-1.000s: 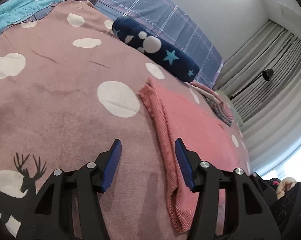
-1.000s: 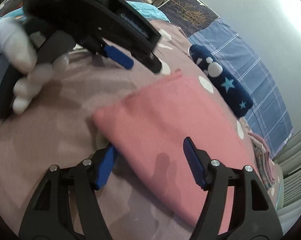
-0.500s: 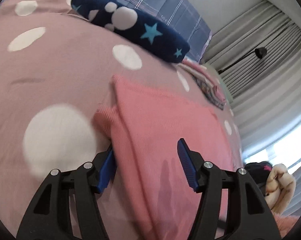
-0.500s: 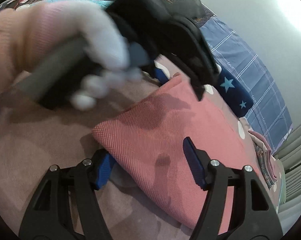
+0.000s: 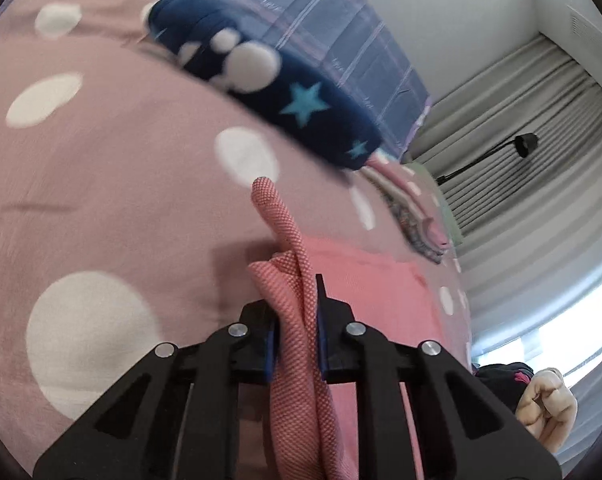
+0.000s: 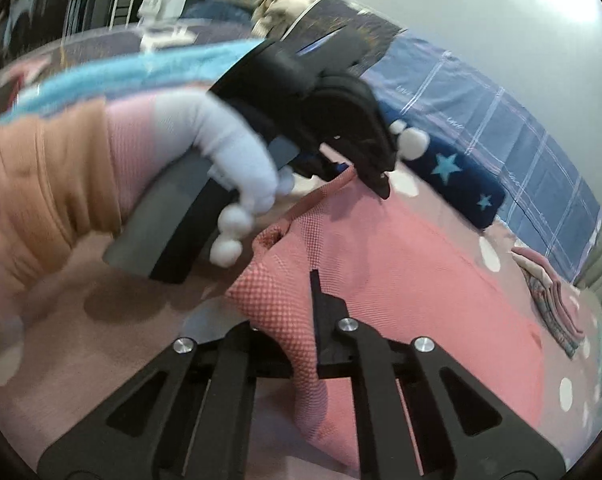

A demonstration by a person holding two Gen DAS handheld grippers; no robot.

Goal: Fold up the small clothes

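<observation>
A pink knit garment [image 5: 373,288] lies on a mauve bedspread with white dots [image 5: 101,200]. My left gripper [image 5: 295,320] is shut on a bunched edge of the garment, which stands up between the jaws. My right gripper [image 6: 297,320] is shut on the garment's [image 6: 413,280] near corner. The left gripper [image 6: 365,168] also shows in the right wrist view, held by a gloved hand, pinching the garment's far corner.
A navy rolled blanket with stars [image 5: 293,96] lies across the bed behind the garment. A small stack of folded clothes [image 5: 417,224] sits to the right. A plaid blue pillow [image 6: 501,120] and grey curtains [image 5: 541,140] are beyond.
Both grippers have shut on the pink garment's edge, left on the far corner and right on the near corner. The left gripper has moved in over the garment.
</observation>
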